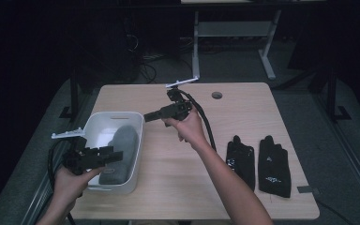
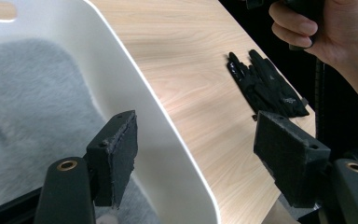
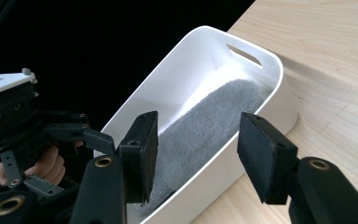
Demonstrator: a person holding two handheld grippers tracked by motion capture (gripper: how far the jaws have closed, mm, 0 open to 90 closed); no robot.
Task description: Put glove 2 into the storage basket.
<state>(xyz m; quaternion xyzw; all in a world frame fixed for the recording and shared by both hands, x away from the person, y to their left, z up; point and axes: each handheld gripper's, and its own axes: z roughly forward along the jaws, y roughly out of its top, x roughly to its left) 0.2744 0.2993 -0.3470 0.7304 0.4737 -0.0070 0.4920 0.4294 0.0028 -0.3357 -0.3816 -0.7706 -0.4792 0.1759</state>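
A white plastic bin (image 1: 136, 140) stands on the left of the wooden table, with a grey fuzzy mitten (image 1: 122, 145) lying inside it. In the right gripper view the bin (image 3: 270, 60) and the grey mitten (image 3: 209, 121) lie ahead of the jaws. Two black gloves (image 1: 258, 161) lie flat on the table's right side, also seen as black gloves (image 2: 265, 86) in the left gripper view. My left gripper (image 1: 117, 155) is open over the bin's near right rim (image 2: 168, 126), holding nothing. My right gripper (image 1: 147, 117) is open above the bin's far right corner, empty.
The wooden table (image 1: 243, 122) has a round cable hole (image 1: 217, 95) near its far edge. A small grey tag (image 1: 308, 190) lies at the right front corner. Beyond the table stands a white desk frame (image 1: 234, 42) on a dark floor.
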